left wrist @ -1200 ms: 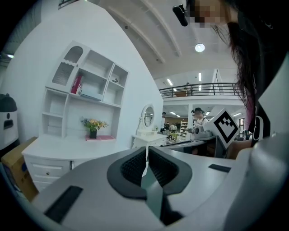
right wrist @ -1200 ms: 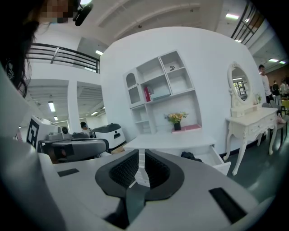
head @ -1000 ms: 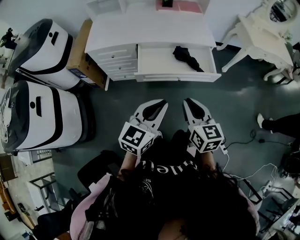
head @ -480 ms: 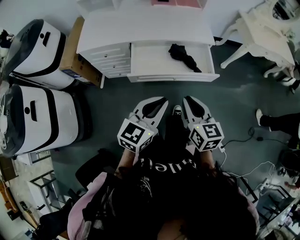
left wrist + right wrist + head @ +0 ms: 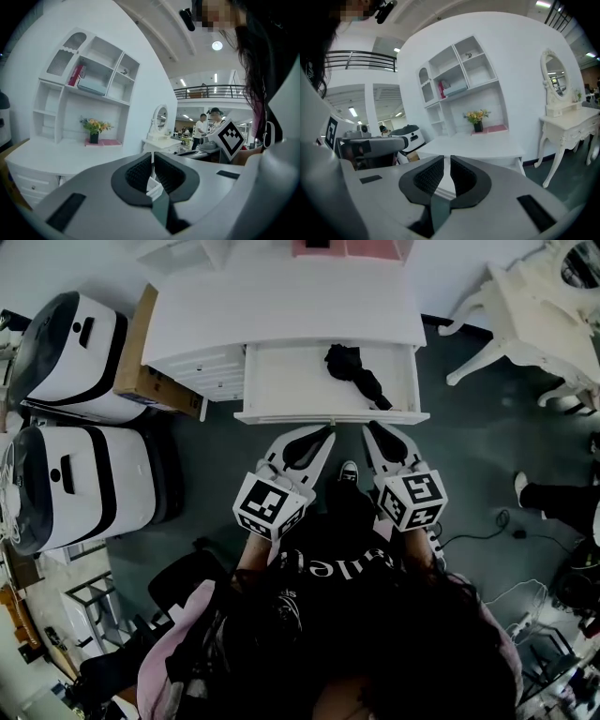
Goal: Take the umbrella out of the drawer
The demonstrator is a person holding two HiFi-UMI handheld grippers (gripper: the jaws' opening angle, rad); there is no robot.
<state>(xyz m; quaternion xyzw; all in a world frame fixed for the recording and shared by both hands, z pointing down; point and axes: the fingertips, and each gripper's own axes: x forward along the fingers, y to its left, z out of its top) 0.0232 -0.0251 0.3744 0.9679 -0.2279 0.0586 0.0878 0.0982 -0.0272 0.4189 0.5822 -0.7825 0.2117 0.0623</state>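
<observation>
Before open drawer [image 5: 281, 382] holding black umbrella [image 5: 352, 367]: left gripper [image 5: 327, 431], right gripper [image 5: 368, 427] both pressed together; shirt lettering [image 5: 337, 564] illegible.

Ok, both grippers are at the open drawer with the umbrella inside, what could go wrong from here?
1. Both the left gripper and the right gripper are shut and close to the drawer front; they could bump it before opening.
2. The umbrella lies rumpled near the back, beside the desk top; a pinch on loose fabric alone might slip, or lifting could catch that edge.
</observation>
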